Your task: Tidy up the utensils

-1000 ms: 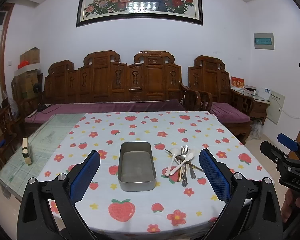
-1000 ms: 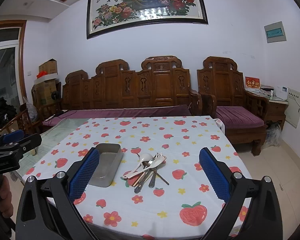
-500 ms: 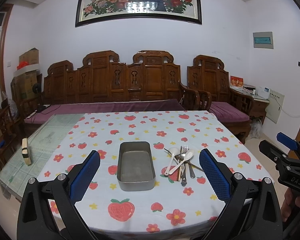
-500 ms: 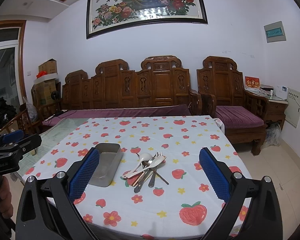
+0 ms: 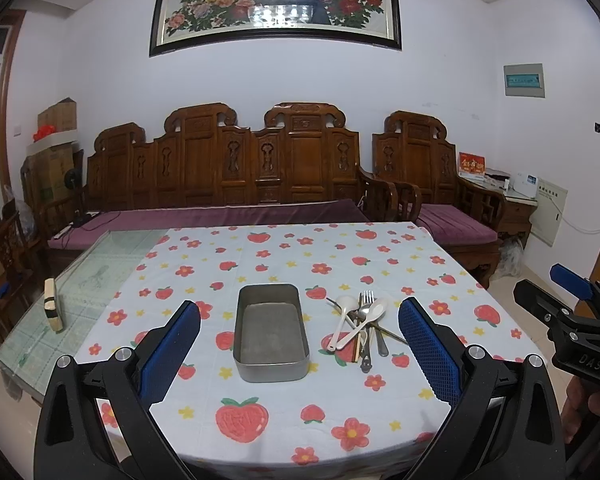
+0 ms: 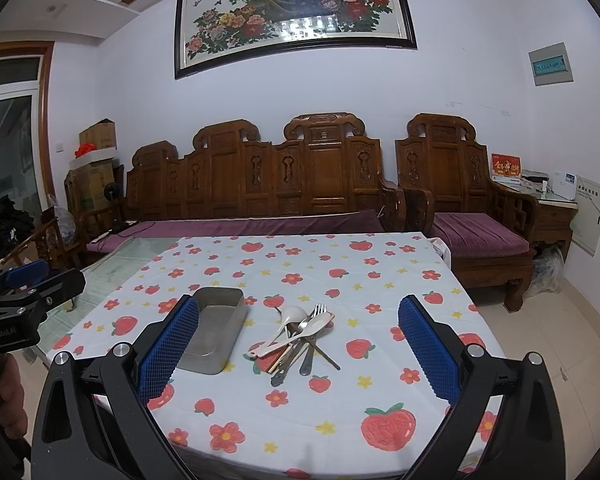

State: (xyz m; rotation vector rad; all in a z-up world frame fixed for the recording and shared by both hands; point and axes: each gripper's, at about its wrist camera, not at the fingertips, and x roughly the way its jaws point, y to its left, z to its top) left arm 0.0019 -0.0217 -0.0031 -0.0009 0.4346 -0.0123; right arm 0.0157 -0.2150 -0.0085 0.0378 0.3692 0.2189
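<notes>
I count one metal tin [image 5: 271, 332], nothing in it; two white spoons [image 5: 342, 326], one fork [image 5: 366, 308] in the pile [image 6: 300, 338] beside it. Both jaws wide, holding nothing.

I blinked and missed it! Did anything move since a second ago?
Almost nothing. The left gripper only drifted slightly. Both it and the right gripper stay open and empty. The metal tin and utensil pile haven't moved.
</notes>
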